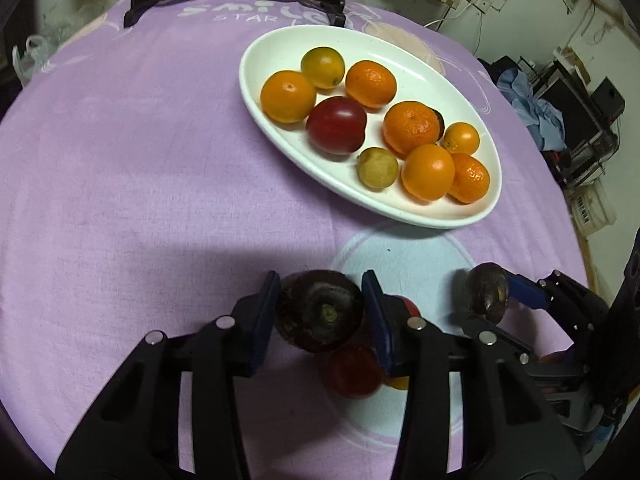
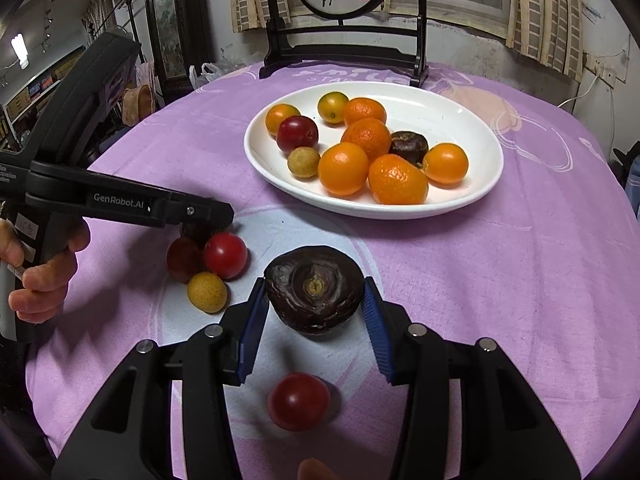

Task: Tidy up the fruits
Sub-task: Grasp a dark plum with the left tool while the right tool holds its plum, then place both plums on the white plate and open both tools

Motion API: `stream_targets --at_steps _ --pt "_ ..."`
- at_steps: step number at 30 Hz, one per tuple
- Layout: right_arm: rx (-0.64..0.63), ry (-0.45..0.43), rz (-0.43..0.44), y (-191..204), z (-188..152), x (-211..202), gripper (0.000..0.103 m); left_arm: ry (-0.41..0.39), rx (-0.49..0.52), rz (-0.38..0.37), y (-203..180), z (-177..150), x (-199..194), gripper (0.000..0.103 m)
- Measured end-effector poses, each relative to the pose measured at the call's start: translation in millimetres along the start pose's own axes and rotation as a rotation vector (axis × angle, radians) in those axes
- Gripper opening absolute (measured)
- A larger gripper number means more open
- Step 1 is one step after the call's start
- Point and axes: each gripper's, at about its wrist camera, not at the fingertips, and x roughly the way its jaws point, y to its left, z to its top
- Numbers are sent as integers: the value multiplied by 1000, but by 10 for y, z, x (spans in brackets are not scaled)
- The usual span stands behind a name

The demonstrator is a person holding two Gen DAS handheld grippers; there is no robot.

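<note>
My left gripper [image 1: 320, 314] is shut on a dark purple-brown fruit [image 1: 320, 314], held just above the purple cloth. My right gripper [image 2: 316, 304] is shut on another dark wrinkled fruit [image 2: 314, 290]; it also shows at the right of the left wrist view [image 1: 488, 292]. A white oval plate [image 2: 460, 120] ahead holds several oranges, a red fruit [image 2: 297, 133], a yellow-green fruit [image 2: 304, 162] and a dark fruit [image 2: 409, 147]. Loose on the cloth lie two red fruits [image 2: 225, 255] and a yellow one [image 2: 207, 292] under the left gripper [image 2: 204, 236], and one red fruit [image 2: 298, 400] below my right gripper.
A black wooden stand [image 2: 344, 46] with a round painted screen sits at the table's far edge. The round table is covered by a purple cloth [image 2: 520, 280]. A plastic bag [image 2: 206, 72] lies at the far left edge. Room clutter lies beyond the table.
</note>
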Motion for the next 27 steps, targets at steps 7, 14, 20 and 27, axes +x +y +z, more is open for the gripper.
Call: stream_targets --at_steps 7,14,20,27 --pt "6 -13 3 -1 -2 -32 47 -10 -25 -31 71 -28 -55 43" --pt "19 -75 21 -20 28 -146 47 -79 -57 -60 165 -26 -245 43" --pt "136 -278 11 -252 261 -342 47 -199 0 -40 43 47 -495 43" --pt "244 -344 -78 -624 652 -89 47 -312 115 18 -321 384 -570 43"
